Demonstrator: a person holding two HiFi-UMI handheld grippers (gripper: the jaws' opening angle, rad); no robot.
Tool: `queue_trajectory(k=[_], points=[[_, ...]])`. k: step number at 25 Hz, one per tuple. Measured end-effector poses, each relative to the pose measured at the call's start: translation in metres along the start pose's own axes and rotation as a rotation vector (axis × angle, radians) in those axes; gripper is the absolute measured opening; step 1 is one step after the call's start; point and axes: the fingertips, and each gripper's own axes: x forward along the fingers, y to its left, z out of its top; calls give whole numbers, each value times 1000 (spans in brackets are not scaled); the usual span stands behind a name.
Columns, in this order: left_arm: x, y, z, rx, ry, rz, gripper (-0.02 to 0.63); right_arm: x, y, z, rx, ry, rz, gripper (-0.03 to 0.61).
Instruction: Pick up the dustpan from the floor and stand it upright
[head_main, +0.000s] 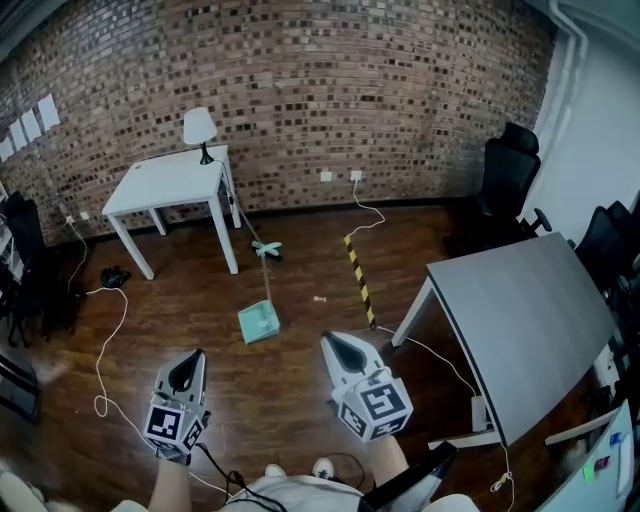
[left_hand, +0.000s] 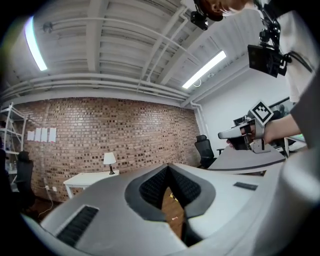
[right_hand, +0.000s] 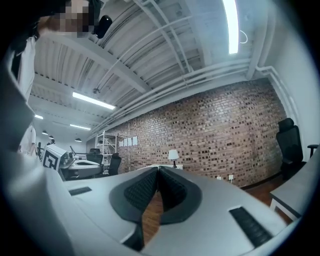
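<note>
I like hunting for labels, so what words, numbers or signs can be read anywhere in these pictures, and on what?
No readable words or numbers anywhere.
Sheets on the brick wall: too small to read.
Left cube, right cube: black-and-white square patterns, no letters.
Floor tape: yellow-and-black stripes only.

Long ceiling tubes (left_hand: 205, 69) light the room evenly from above and burn out to plain white in both my gripper views. The wooden floor (head_main: 300, 400) carries a dull sheen and only soft shadows. Every picture bulges like a fisheye, bending the brick wall (head_main: 300, 90), with dark corners. My left gripper (left_hand: 169, 170) looks soft close to the lens.
</note>
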Motion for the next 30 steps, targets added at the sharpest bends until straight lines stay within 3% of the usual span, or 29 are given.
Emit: queue_trajectory(k=[30], points=[[-26,9,9,-20,-58,-16,5,-2,32,7,-61,-10,-17,5]])
